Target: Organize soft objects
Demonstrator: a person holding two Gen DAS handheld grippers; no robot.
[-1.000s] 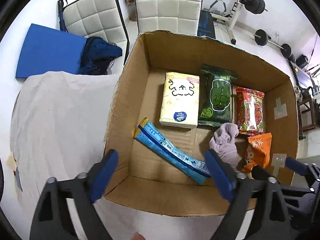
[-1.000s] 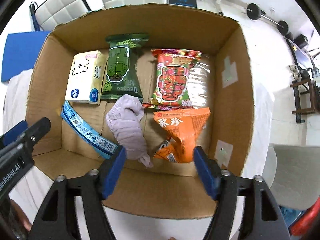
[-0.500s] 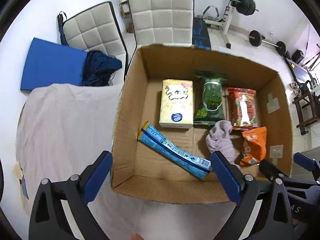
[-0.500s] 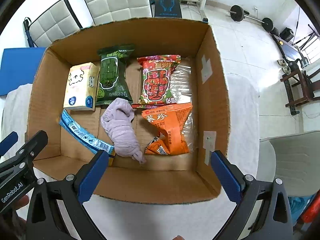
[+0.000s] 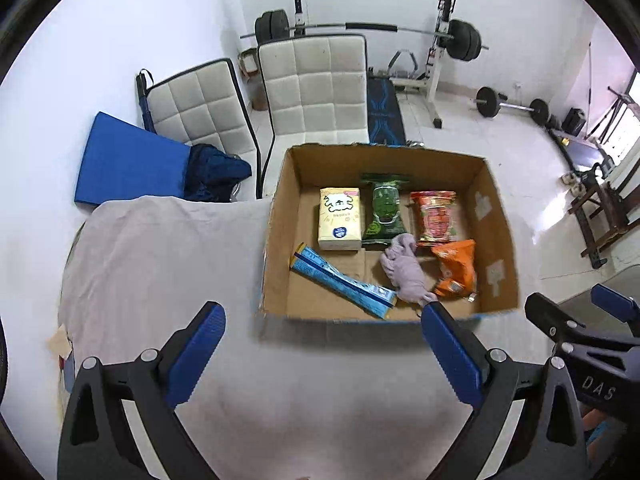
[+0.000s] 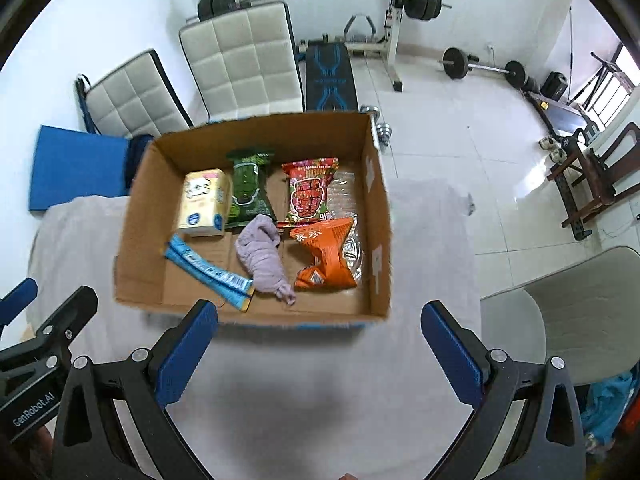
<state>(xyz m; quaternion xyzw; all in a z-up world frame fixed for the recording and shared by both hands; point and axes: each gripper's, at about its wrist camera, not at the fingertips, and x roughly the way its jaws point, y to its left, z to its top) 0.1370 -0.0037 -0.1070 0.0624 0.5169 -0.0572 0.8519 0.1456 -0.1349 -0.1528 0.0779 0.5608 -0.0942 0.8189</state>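
An open cardboard box stands on a table under a grey cloth. Inside lie a yellow tissue pack, a green snack bag, a red snack bag, an orange snack bag, a crumpled lilac cloth and a long blue packet. My left gripper is open and empty, in front of the box. My right gripper is open and empty, also in front of the box.
Two white padded chairs stand behind the table, with a blue mat and dark clothing at the left. Weight equipment stands on the tiled floor behind. A grey chair is at the right.
Both grippers have pulled back and up from over the box, so the box looks smaller and farther. The right gripper's jaws have spread wider. The items in the box have not moved.
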